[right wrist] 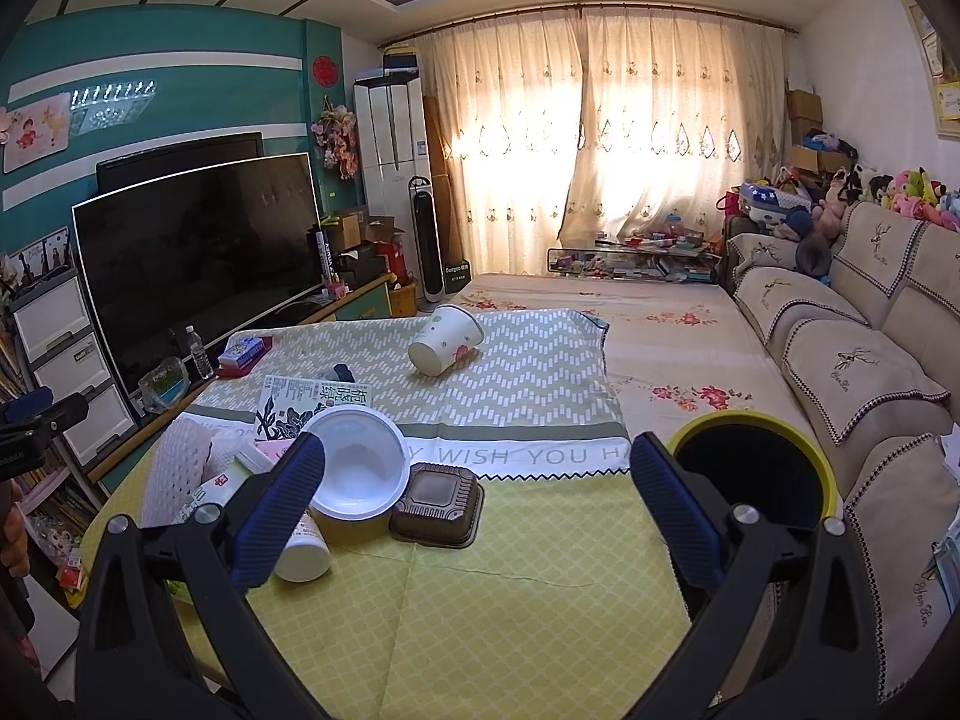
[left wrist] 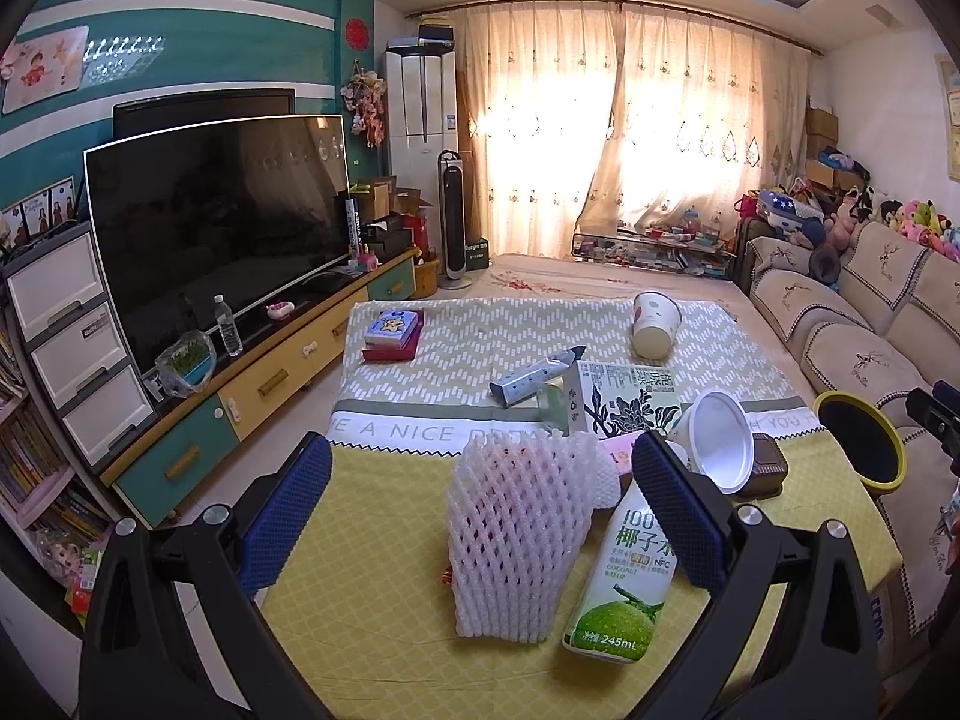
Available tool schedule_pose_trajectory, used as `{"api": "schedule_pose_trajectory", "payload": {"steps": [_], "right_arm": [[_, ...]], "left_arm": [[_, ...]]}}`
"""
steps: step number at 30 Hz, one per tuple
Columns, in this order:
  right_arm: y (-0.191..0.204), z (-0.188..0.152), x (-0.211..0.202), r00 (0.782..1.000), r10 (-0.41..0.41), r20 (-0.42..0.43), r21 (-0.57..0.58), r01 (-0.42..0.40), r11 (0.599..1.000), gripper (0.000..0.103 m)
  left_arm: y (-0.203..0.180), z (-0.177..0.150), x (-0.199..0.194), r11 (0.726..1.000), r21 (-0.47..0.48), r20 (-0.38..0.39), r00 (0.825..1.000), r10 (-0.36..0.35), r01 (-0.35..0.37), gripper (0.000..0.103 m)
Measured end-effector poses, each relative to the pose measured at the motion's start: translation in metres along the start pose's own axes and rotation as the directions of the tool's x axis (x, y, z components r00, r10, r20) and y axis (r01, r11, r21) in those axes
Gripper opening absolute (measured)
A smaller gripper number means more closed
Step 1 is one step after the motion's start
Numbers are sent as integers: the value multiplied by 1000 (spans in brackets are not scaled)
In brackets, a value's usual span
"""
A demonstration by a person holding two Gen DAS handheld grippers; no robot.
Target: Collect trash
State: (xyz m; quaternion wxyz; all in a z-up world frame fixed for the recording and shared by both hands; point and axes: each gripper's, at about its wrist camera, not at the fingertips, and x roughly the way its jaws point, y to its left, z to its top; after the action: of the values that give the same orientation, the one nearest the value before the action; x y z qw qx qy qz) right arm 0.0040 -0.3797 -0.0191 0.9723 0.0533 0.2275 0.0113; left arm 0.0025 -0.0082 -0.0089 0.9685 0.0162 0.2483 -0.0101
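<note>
My left gripper gapes wide around the white foam net on the yellow cloth; my right gripper hangs empty, spread, yellow-rimmed bin just beside.

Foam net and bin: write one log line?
left gripper: open, around foam net | right gripper: open, empty | bin: right edge

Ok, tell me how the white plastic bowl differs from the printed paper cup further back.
The white plastic bowl is wide, shallow and plain; the printed paper cup is taller, narrower and patterned. The bowl leans tilted among the other trash by the brown plastic tray; the cup lies on its side, alone on the zigzag cloth. Both look empty, with their openings showing.
</note>
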Motion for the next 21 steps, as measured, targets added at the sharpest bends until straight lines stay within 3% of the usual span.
{"api": "schedule_pose_trajectory", "payload": {"steps": [21], "right_arm": [[-1, -2, 4, 1000, 2, -5, 8, -2, 1000, 97]], "left_arm": [[-3, 0, 3, 1000, 17, -2, 1000, -3, 3, 99]]}}
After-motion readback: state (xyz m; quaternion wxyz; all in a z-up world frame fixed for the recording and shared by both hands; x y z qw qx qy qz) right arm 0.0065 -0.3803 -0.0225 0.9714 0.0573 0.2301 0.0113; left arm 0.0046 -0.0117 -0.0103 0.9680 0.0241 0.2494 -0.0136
